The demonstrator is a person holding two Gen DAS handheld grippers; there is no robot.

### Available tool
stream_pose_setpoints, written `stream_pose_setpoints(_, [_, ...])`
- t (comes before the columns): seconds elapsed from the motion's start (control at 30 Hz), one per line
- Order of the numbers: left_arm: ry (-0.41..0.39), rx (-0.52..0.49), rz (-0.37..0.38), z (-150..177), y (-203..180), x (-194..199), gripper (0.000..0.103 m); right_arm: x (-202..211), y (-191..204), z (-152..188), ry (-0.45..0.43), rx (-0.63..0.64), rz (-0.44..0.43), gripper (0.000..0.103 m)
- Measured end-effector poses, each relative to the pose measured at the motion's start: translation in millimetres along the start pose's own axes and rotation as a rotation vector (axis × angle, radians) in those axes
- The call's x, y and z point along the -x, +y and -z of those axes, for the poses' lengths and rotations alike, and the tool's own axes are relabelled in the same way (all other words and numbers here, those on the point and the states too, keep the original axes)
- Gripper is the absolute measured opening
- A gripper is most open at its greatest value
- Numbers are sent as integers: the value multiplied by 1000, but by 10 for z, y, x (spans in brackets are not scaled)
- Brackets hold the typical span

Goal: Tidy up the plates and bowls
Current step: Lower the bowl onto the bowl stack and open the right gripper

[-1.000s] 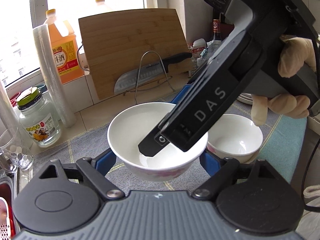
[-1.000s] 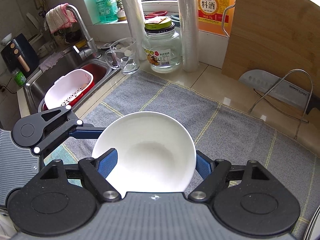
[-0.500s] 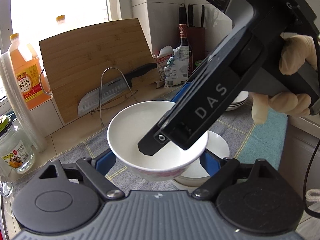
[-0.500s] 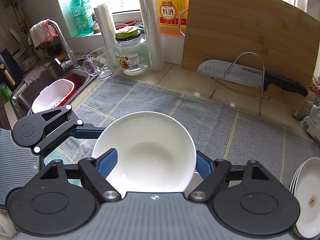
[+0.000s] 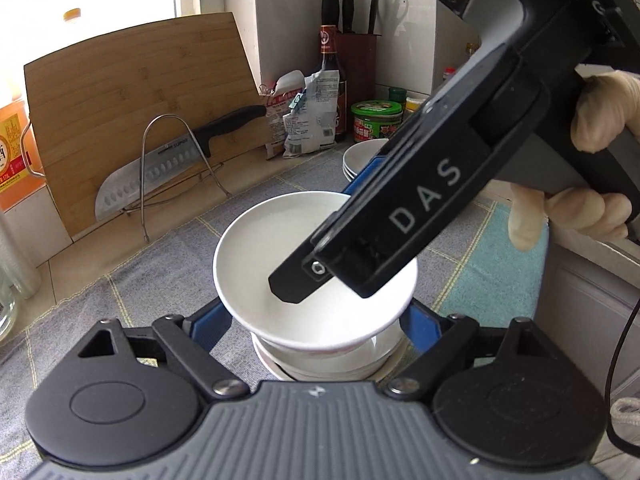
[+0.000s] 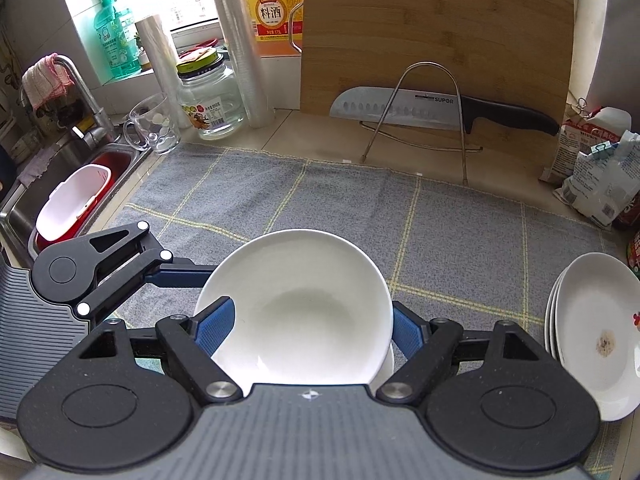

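Note:
A white bowl (image 5: 280, 240) hangs between the blue pads of my left gripper (image 5: 314, 322), which press on its sides. My right gripper (image 6: 310, 328) is shut on the same bowl (image 6: 296, 292). In the left wrist view one of its fingers (image 5: 304, 280) reaches inside the bowl while the other stays past the far rim. Directly under the held bowl another white bowl (image 5: 320, 364) rests on the grey checked cloth (image 6: 360, 208). The two bowls stand a little apart. A stack of white plates (image 6: 596, 332) lies at the cloth's right end.
At the back a bamboo cutting board (image 6: 436, 32) leans with a knife (image 6: 400, 106) on a wire rack. Left are a glass jar (image 6: 208, 96), a mug (image 6: 154, 124) and the sink (image 6: 72, 196). Bags (image 6: 596, 168), jars and bottles crowd the right corner.
Both grippers have carried the bowl rightward along the cloth. It now hangs over the second bowl, which earlier stood to its right. The plate stack has come into view.

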State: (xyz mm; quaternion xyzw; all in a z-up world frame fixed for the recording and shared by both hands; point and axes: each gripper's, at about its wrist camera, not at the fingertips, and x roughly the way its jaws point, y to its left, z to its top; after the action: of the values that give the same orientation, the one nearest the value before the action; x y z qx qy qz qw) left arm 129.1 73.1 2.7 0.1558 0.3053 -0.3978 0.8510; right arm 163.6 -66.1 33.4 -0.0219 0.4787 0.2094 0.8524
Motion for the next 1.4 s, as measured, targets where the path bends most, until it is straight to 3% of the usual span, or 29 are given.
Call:
stream_pose_setpoints(1.03, [53, 29, 33, -1, 21, -150, 90, -172, -127, 163, 27, -52, -13, 89])
stream_pose_setpoints(1.13, [45, 23, 23, 6, 23, -147, 94, -180, -121, 162, 25, -48, -17, 92])
stream_pose_setpoints(1.23, [39, 1, 10, 11, 17, -111, 96, -146, -84, 165, -2, -29, -13, 102])
stream_pose_setpoints(1.4, [47, 2, 40, 72, 73, -33, 97, -68, -64, 193, -32, 0, 5, 103])
